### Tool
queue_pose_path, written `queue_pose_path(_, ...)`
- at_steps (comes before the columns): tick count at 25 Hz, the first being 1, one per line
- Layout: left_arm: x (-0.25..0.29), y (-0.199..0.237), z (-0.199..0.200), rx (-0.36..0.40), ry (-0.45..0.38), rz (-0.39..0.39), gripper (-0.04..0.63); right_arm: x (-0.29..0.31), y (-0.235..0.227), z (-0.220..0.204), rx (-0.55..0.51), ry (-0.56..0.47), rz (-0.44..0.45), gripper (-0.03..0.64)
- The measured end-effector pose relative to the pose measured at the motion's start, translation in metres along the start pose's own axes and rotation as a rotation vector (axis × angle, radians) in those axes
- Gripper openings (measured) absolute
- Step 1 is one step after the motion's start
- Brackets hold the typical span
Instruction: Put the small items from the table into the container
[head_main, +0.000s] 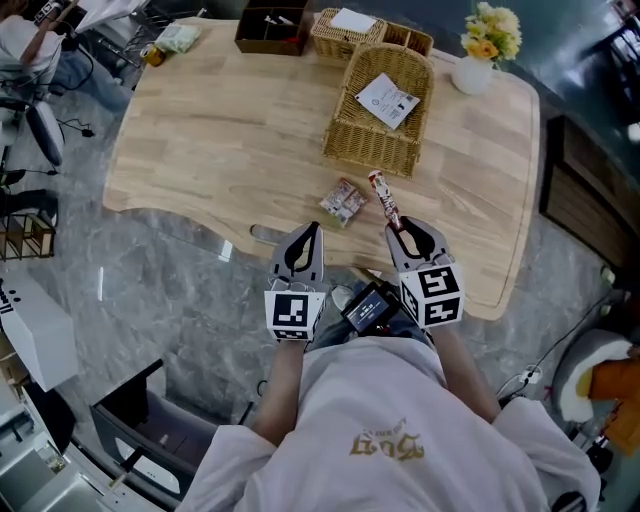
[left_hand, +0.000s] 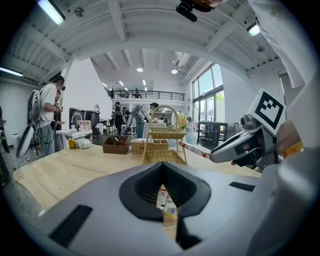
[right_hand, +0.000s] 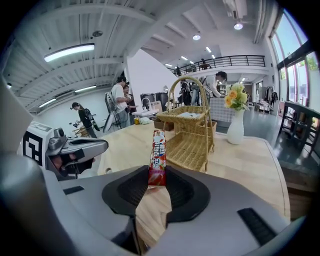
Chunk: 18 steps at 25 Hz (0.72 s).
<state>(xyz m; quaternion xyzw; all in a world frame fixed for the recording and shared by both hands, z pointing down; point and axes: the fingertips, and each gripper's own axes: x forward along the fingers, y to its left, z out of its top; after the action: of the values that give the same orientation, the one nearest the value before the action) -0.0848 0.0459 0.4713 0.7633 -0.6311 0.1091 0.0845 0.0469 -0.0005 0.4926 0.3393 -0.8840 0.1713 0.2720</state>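
A long red and white candy stick (head_main: 383, 198) (right_hand: 157, 157) sticks out forward from my right gripper (head_main: 397, 228) (right_hand: 157, 174), which is shut on its near end and held above the table's front edge. A small printed snack packet (head_main: 343, 201) (left_hand: 167, 202) lies flat on the wooden table (head_main: 220, 130), just ahead of my left gripper (head_main: 314, 230) (left_hand: 162, 167). The left gripper's jaws meet at the tips with nothing in them. A wicker basket (head_main: 375, 125) (right_hand: 190, 142) with a tall handle stands beyond both items and holds a white card (head_main: 387, 100).
At the table's far edge stand a dark brown box (head_main: 272, 28), a lower wicker tray (head_main: 350, 35) and a white vase of yellow flowers (head_main: 480, 60). A pale bag (head_main: 178, 38) lies at the far left corner. People stand around counters in the background.
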Motion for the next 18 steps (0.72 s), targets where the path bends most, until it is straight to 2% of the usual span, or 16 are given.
queue_pose_path(18,0.028,0.003,0.058,0.021,-0.09,0.027,-0.006,-0.01,-0.021,0.055,0.01,-0.117,0.029,0.121)
